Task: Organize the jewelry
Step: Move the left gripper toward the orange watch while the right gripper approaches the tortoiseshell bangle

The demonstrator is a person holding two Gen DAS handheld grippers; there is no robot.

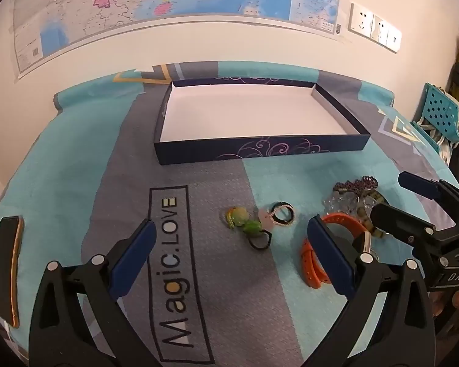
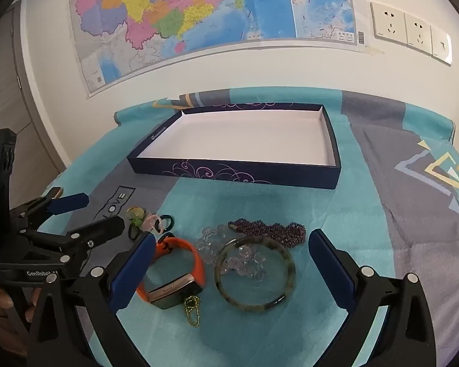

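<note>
A shallow dark-blue cardboard box with a white inside (image 2: 327, 180) sits toward the far edge of the bench, which is covered by a teal and grey patterned cloth (image 2: 367, 214). Nearer the front edge the jewelry lies loose on the cloth: an orange-strapped watch (image 2: 186, 250) with a small gold chain (image 2: 192, 310) touching it, a mottled olive bangle (image 2: 283, 293) partly over clear crystal beads (image 2: 244, 260), and dark purple beads (image 2: 278, 229) just behind. Green hair ties (image 1: 244, 220) and a black ring (image 1: 283, 213) lie further left. The left tool (image 1: 234, 255) and right tool (image 2: 231, 267) both hover with fingers wide apart, gripping nothing. A black phone (image 1: 6, 266) rests at the left edge.
</note>
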